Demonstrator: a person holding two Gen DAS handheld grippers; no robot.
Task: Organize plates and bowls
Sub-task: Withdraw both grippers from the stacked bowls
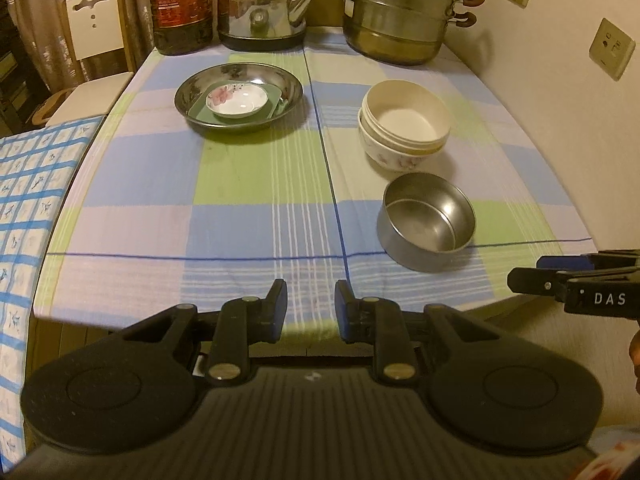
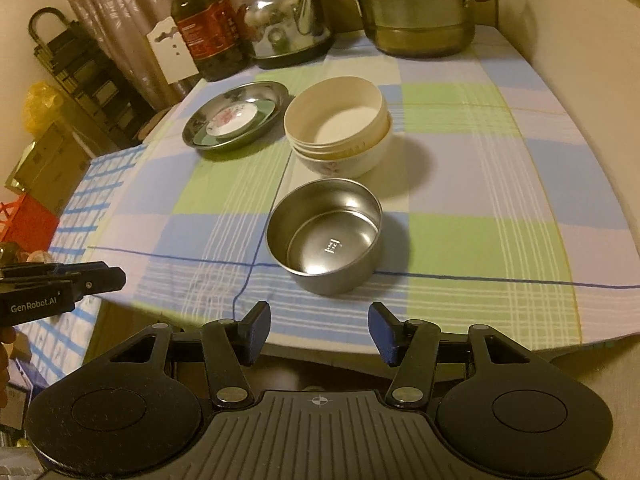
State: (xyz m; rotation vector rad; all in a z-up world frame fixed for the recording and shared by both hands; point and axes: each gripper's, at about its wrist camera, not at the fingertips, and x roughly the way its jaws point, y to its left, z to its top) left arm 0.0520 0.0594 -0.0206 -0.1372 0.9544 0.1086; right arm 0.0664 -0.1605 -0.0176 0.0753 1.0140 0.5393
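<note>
steel bowl still loose beside the stacks

steel bowl (image 2: 324,236) sits alone on the checked cloth (image 2: 480,184), just in front of the cream bowl stack (image 2: 338,128). left of that stack, a little apart from it, lies the steel plate (image 2: 236,114), holding a green dish and a small flowered saucer (image 2: 232,118).

risks, as i judge them: the bowl wall is smooth, thin metal, so a pinch on the rim could slip or tip it. the cream stack already leans a bit, its top bowl sitting skewed; setting the steel bowl on it off-centre could shove the top bowl over. the cloth could drag with the bowl and disturb the stack.

right gripper (image 2: 320,330) hovers over the table's near edge, well in front of the stack, with its jaws spread about halfway, holding nothing and touching nothing. the bowl is just ahead of the gap.

left gripper (image 1: 310,312) hangs off the same edge, left of the bowl, jaws parted narrowly, empty, clear of everything.
</note>
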